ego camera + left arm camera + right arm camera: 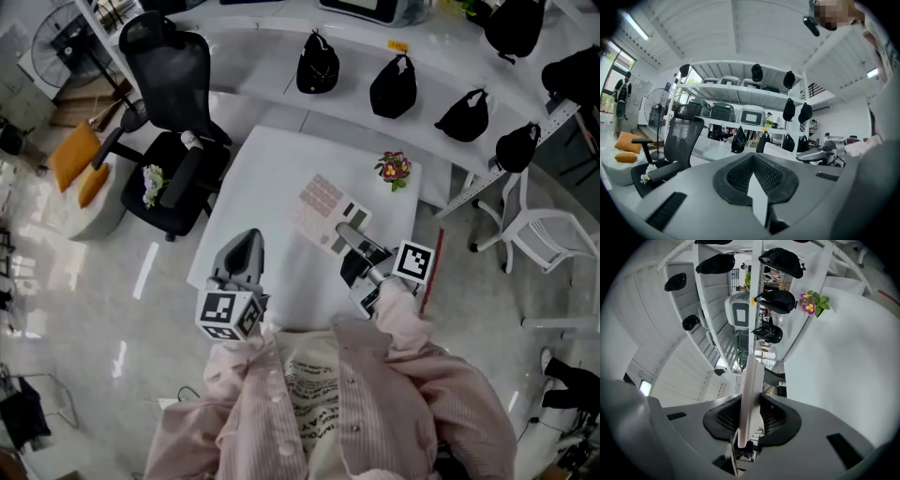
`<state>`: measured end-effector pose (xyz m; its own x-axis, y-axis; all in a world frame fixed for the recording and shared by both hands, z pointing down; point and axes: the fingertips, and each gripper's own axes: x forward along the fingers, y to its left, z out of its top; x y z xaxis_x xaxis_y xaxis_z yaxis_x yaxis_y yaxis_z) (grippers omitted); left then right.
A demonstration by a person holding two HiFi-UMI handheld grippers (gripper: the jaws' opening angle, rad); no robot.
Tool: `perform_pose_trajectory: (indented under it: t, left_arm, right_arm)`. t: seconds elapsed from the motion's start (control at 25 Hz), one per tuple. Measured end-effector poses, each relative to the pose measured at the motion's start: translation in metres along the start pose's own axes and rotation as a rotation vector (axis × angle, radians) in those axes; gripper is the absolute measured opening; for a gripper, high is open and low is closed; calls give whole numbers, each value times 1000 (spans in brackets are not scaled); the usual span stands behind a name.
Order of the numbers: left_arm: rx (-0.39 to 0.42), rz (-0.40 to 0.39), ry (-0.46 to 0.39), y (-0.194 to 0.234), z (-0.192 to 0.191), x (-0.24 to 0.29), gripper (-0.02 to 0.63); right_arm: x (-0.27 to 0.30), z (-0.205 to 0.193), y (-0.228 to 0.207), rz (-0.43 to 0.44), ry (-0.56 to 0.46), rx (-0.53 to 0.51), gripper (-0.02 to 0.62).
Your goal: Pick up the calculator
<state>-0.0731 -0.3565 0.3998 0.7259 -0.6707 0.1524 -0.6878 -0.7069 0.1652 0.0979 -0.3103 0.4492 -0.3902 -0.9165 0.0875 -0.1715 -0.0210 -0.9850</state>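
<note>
Step in hand: pick-up looks all but done. The right hand-held gripper (749,423) clamps the calculator (323,211) by its near edge, jaws narrow on it.
Calculator: juts ahead of that hand-held gripper, seemingly off the table (272,164).
Left hand-held gripper (246,247): closed, empty, well to the right one's left.
Next move: probably a steady hold, since the thin edge grip could slip.
Writing: none legible; key labels too small.

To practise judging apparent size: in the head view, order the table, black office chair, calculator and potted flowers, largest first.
1. table
2. black office chair
3. calculator, held up nearer the camera, which enlarges it
4. potted flowers
</note>
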Motion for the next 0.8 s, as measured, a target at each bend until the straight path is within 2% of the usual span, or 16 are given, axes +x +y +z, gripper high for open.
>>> perform_pose_trajectory:
  t: [0.32,0.8]
  left_arm:
    - [43,34,-43,7,27,-11,0]
    - [51,69,-67,24,32,-32,0]
  right_arm:
    - [-21,15,12,18,-60,-1,87]
    - [-34,21,24,50,-119,-2,87]
